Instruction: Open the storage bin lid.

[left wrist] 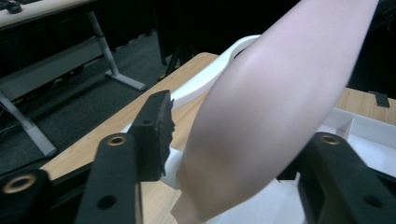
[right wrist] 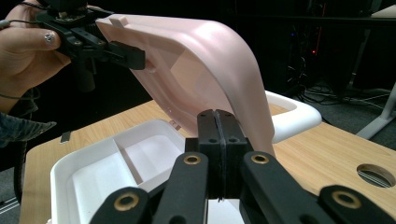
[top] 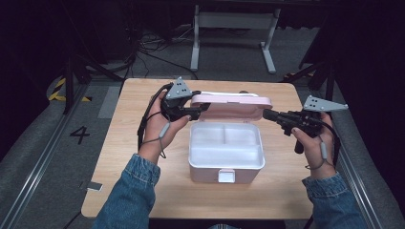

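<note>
Lid (top: pixel 232 106) up and standing open at the back of the white box (top: pixel 226 160), which sits mid-table on the wooden table (top: pixel 124 157). At nine o'clock of the lid, the left gripper (top: pixel 199 110) has its jaws on either side of the pink lid's left edge, though whether the pads actually press it I cannot tell. At three o'clock, the right gripper (top: pixel 265 114) has its jaws pressed together on nothing, its tip just beside the lid's right end. The white tray inside shows a divider.
</note>
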